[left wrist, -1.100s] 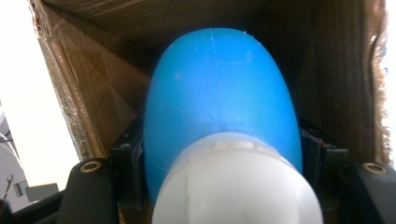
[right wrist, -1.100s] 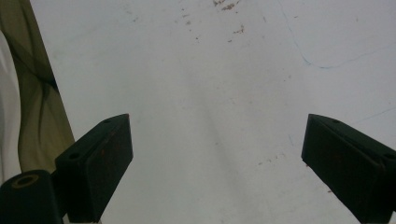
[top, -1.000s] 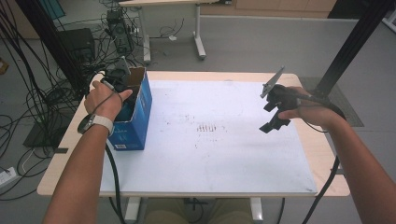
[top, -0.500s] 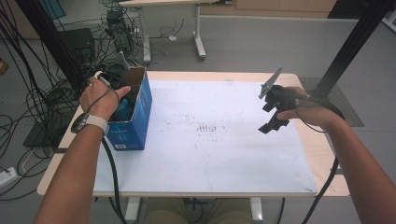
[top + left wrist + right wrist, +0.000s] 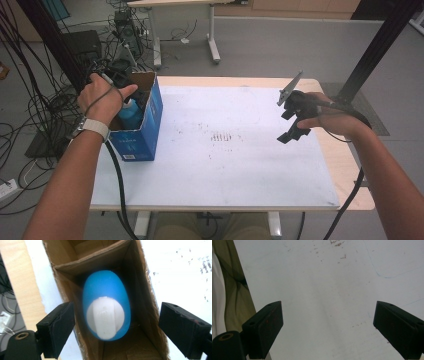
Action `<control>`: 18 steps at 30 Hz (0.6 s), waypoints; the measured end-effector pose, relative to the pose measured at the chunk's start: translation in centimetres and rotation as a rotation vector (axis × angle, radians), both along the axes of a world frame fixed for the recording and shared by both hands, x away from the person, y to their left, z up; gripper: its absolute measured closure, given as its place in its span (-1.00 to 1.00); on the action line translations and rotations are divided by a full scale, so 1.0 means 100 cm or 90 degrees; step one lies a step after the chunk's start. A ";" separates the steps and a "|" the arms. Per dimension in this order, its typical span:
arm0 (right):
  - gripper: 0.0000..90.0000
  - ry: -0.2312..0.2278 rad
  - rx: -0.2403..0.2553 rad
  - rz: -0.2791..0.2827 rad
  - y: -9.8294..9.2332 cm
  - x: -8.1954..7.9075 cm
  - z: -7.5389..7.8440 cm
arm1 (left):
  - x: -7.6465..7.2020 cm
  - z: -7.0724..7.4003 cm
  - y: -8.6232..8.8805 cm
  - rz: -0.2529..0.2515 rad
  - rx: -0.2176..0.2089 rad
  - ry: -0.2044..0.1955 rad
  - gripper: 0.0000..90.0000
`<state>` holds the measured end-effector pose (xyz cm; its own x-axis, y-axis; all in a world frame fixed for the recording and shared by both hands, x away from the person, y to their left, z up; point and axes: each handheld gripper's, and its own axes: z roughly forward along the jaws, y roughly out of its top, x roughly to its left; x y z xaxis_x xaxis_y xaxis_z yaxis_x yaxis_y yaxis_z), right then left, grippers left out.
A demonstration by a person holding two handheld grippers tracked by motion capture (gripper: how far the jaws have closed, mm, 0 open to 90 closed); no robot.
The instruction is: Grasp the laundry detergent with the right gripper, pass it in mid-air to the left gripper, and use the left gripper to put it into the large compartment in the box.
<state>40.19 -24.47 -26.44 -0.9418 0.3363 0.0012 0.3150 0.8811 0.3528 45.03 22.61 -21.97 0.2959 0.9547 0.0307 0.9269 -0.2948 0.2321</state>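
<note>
Left gripper [image 5: 113, 322] jaws have just been opening, now spread clear of the blue bottle [image 5: 106, 305], so it is released; gripper lifted since. Bottle stands directly below in the cardboard box [image 5: 147, 302], long axis upright, white cap [image 5: 105, 316] pointing up at the gripper. Right gripper [image 5: 295, 122] spread, empty, over the table [image 5: 250, 165]

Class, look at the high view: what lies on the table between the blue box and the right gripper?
Nothing stands between the blue box and the right gripper: just bare white sheet with small dark specks, in the high view.
</note>
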 end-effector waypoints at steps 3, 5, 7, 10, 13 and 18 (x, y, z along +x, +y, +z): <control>-0.80 0.000 -0.001 -0.003 -0.001 -0.001 0.000 | -0.002 0.009 -0.002 -0.013 0.005 -0.007 -0.71; -0.80 -0.001 -0.002 -0.003 -0.002 -0.002 0.001 | -0.003 0.017 -0.004 -0.020 0.005 -0.011 -0.71; -0.80 -0.002 -0.002 -0.005 -0.003 -0.002 0.002 | -0.004 0.023 -0.006 -0.029 0.008 -0.013 -0.71; -0.80 -0.003 -0.001 -0.006 -0.003 -0.003 0.003 | -0.007 0.031 -0.012 -0.046 0.006 -0.016 -0.71; -0.80 -0.003 -0.001 -0.006 -0.003 -0.004 0.002 | -0.009 0.040 -0.018 -0.068 0.008 -0.023 -0.72; -0.80 -0.003 -0.001 -0.009 -0.004 -0.004 0.003 | -0.015 0.054 -0.033 -0.116 0.014 -0.034 -0.73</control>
<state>39.75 -24.85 -26.19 -0.9368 0.3499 -0.0040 0.3261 0.8771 0.3528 43.58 19.34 -16.53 0.4618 0.8842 0.0706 0.8442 -0.4625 0.2710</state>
